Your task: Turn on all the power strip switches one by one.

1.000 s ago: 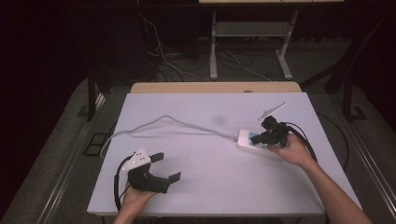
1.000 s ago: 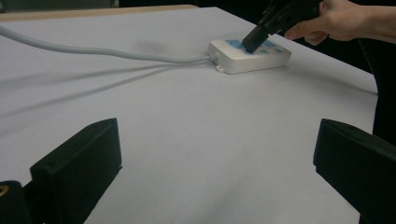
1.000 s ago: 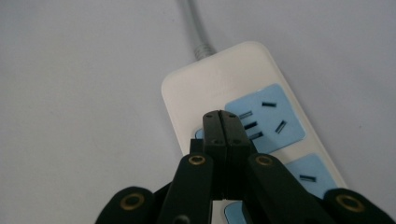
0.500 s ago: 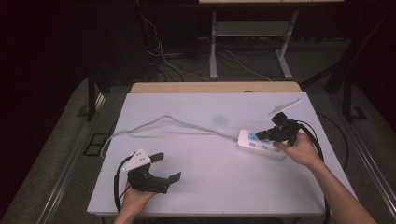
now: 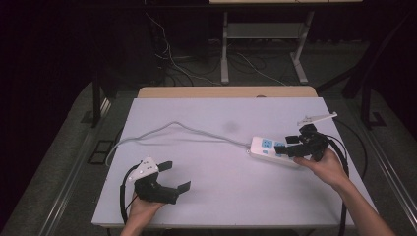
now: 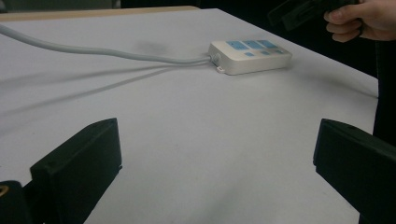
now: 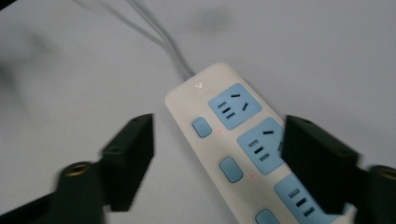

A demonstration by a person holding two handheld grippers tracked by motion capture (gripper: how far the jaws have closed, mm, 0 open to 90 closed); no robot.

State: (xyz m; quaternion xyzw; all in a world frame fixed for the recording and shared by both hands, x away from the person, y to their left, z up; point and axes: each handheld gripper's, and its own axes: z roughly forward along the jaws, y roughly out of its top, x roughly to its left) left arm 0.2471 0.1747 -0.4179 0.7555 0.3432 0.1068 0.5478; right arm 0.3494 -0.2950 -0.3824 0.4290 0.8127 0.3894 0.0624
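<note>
A white power strip (image 5: 268, 149) with blue sockets and blue switches lies on the right half of the white table (image 5: 216, 196); its grey cord (image 5: 172, 126) runs left across the table. My right gripper (image 5: 285, 145) hangs open just above the strip's right end, jaws apart with nothing between them. In the right gripper view the strip (image 7: 238, 144) sits between and below the two jaws. My left gripper (image 5: 175, 176) rests open near the table's front left, far from the strip (image 6: 250, 55), which shows in the left gripper view at the back.
A tan table edge (image 5: 226, 92) borders the far side. Beyond it, cables (image 5: 172, 59) and metal stand legs (image 5: 224, 54) sit on the dark floor. A black cable (image 5: 344, 162) trails from the right gripper over the table's right edge.
My right gripper has risen and drawn back a little to the right, off the strip's end. The left gripper has stayed put.
</note>
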